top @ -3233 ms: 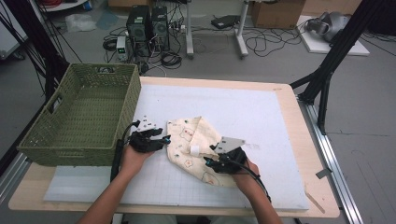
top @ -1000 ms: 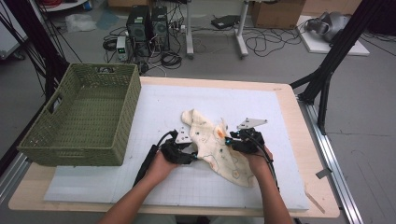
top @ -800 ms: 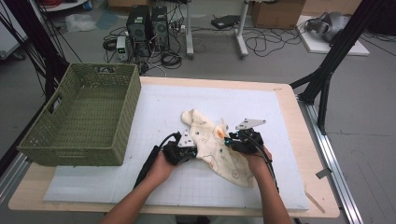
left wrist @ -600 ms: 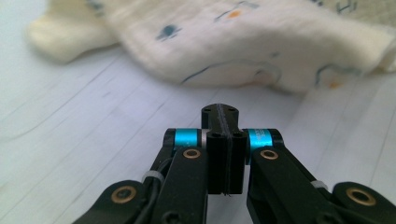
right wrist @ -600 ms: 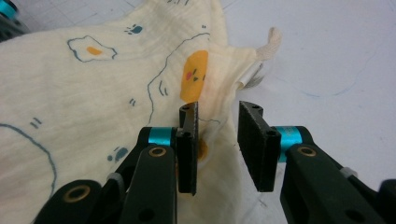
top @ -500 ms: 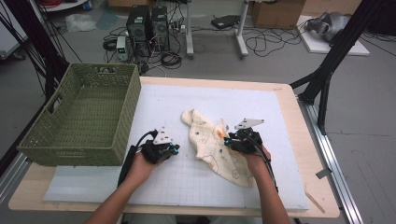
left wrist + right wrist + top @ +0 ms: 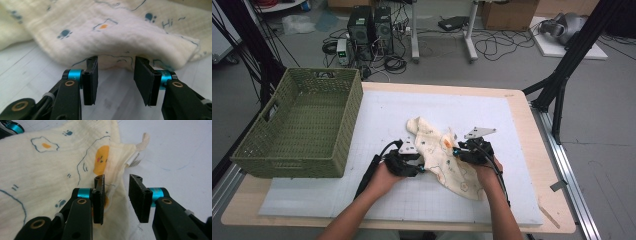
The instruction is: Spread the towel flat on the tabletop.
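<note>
Both tongs are at the cloth (image 7: 439, 152), which lies crumpled on the white mat (image 7: 512, 120), well right of the green basket (image 7: 302, 125). My left gripper (image 7: 116, 80) stands wide open, its jaws just short of a rolled fold on the cloth's left edge, gripping nothing. My right gripper (image 7: 116, 197) is also open at the cloth's right edge, below the loop tag (image 7: 142, 141); the hem lies against its left jaw, not yet pinched. I judge the step is taking hold of both edges to lift or spread the cloth. To do it well, I'd slide the left jaws low along the mat under the fold, push the right further over the hem, and close both on one layer only.
</note>
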`<state>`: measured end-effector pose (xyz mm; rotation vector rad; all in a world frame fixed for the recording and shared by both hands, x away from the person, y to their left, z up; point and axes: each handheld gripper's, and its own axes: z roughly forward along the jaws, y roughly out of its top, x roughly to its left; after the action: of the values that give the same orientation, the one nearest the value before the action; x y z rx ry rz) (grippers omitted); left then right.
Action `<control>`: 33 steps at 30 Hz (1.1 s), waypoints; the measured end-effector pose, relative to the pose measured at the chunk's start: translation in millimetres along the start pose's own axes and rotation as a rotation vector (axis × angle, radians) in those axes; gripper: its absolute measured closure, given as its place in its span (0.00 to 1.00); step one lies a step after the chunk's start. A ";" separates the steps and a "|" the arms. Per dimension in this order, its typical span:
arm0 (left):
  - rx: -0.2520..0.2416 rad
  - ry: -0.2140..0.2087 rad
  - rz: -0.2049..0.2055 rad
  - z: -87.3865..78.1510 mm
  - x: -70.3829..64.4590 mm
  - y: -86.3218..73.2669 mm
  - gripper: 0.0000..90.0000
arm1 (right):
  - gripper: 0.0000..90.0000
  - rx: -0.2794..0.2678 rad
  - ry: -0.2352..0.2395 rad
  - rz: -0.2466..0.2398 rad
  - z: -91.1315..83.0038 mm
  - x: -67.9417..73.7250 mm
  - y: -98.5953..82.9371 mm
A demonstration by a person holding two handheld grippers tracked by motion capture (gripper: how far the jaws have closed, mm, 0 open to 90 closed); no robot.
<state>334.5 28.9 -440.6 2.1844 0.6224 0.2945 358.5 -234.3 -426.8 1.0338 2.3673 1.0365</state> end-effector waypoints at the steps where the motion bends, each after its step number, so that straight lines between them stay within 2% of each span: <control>1: 0.008 0.006 0.015 3.9 -3.0 3.0 0.58 | 0.73 -0.001 0.001 0.005 -0.2 0.3 -0.6; 3: 0.026 0.010 0.047 11.7 -8.0 7.8 0.58 | 0.73 0.001 -0.003 0.002 -0.9 -0.4 -2.6; 5: 0.019 0.012 0.050 16.5 -11.1 9.0 0.60 | 0.72 -0.003 -0.007 0.011 -1.8 -1.1 -5.3; 10: 0.012 -0.024 0.101 19.3 -18.2 10.4 0.87 | 0.72 0.001 -0.010 0.024 -3.7 -2.9 -10.8; 12: 0.008 -0.040 0.084 19.0 -17.0 9.9 0.93 | 0.72 -0.003 -0.009 0.029 -4.7 -3.2 -11.5; 16: 0.011 -0.045 0.060 12.2 -11.7 5.8 0.95 | 0.72 -0.012 -0.013 0.022 -6.9 -2.2 -10.7; 19: 0.005 -0.034 0.029 -3.4 -4.0 -4.6 0.95 | 0.72 -0.027 -0.020 0.024 -10.1 -2.9 -10.6; 22: -0.002 -0.004 0.003 -26.8 8.1 -20.5 0.95 | 0.71 -0.043 -0.019 0.036 -12.0 -4.2 -10.6; 23: -0.011 0.011 -0.010 -39.0 13.9 -28.1 0.95 | 0.71 -0.052 -0.018 0.038 -12.1 -4.2 -10.3; 28: -0.051 0.052 -0.094 -77.7 30.5 -55.7 0.95 | 0.67 -0.080 -0.003 0.043 -10.2 0.3 -6.1; 33: -0.047 0.064 -0.087 -98.4 27.8 -69.1 0.95 | 0.64 -0.082 0.021 0.034 -1.8 5.7 0.3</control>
<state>294.9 145.4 -432.0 2.1038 0.7367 0.3311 353.7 -230.8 -425.5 1.0421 2.3104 1.1514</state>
